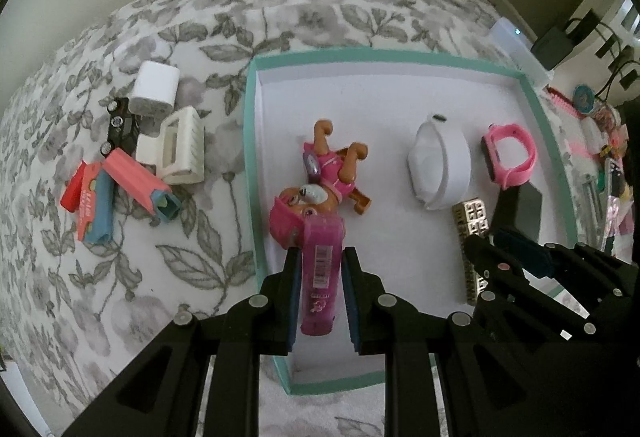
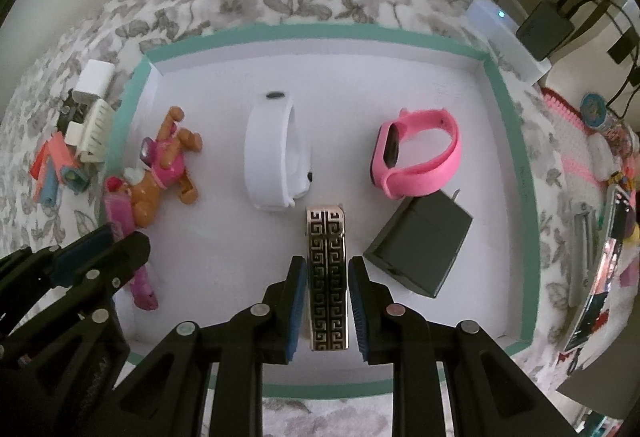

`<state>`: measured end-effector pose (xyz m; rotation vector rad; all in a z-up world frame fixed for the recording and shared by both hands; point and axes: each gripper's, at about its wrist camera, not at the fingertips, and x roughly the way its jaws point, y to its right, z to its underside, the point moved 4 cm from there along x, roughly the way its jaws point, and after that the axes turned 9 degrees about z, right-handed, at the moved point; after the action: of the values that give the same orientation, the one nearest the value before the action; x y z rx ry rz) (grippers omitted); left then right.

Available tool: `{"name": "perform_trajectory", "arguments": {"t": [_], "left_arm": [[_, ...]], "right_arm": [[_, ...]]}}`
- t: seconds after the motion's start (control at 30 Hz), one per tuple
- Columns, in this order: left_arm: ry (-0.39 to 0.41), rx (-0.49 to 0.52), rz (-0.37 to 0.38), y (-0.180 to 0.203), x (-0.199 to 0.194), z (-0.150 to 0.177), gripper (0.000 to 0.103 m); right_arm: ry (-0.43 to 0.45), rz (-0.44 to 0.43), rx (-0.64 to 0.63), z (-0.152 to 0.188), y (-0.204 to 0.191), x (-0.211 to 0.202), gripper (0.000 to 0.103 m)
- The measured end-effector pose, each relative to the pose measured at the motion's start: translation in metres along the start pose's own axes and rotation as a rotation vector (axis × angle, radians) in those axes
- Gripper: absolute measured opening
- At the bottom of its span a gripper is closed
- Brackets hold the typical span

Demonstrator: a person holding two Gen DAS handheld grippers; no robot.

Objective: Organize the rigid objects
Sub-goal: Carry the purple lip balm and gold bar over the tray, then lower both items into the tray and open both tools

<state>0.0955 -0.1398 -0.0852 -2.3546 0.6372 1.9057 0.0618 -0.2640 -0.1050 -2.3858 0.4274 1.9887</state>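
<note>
A teal-rimmed white tray (image 1: pixel 251 141) (image 2: pixel 508 109) lies on a floral bedspread. In it are a toy dog in pink (image 1: pixel 332 173) (image 2: pixel 164 165), a white band (image 1: pixel 440 161) (image 2: pixel 272 153), a pink wristband (image 1: pixel 510 153) (image 2: pixel 420 153) and a black charger (image 2: pixel 420 249). My left gripper (image 1: pixel 320 265) is closed around a pink stick-shaped toy (image 1: pixel 322 273) over the tray's left part. My right gripper (image 2: pixel 328 277) is closed around a gold-and-black patterned bar (image 2: pixel 328 277) (image 1: pixel 472 237) over the tray's middle front.
Left of the tray lie a white charger (image 1: pixel 154 93), a white hair clip (image 1: pixel 180 145), a black toy car (image 1: pixel 120 125) and pink, blue and red small boxes (image 1: pixel 136 185). Clutter (image 2: pixel 608 165) and a white device (image 2: pixel 508 37) lie to the right.
</note>
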Motion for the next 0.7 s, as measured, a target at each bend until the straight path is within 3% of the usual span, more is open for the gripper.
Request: {"name": "perform_trajectory", "arguments": {"t": [0.33,0.57,0.63,0.7], "left_arm": [[0.078,-0.013,0.012,-0.003,-0.027,-0.010,0.021],[0.093,-0.057,-0.007,-0.016,-0.031,-0.011,0.021],[0.096,-0.072,-0.027,-0.022,-0.032,-0.011,0.027],[0.102,-0.089,-0.058,-0.028,-0.032,-0.011,0.047]], "right_arm": [[0.112,0.000,0.015,-0.009,0.004,-0.037,0.025],[0.129,0.002,0.030,-0.011,0.005,-0.045,0.024],[0.125,0.003,0.026,-0.011,0.004,-0.043,0.024],[0.121,0.006,0.021,-0.011,0.002,-0.041,0.027]]}}
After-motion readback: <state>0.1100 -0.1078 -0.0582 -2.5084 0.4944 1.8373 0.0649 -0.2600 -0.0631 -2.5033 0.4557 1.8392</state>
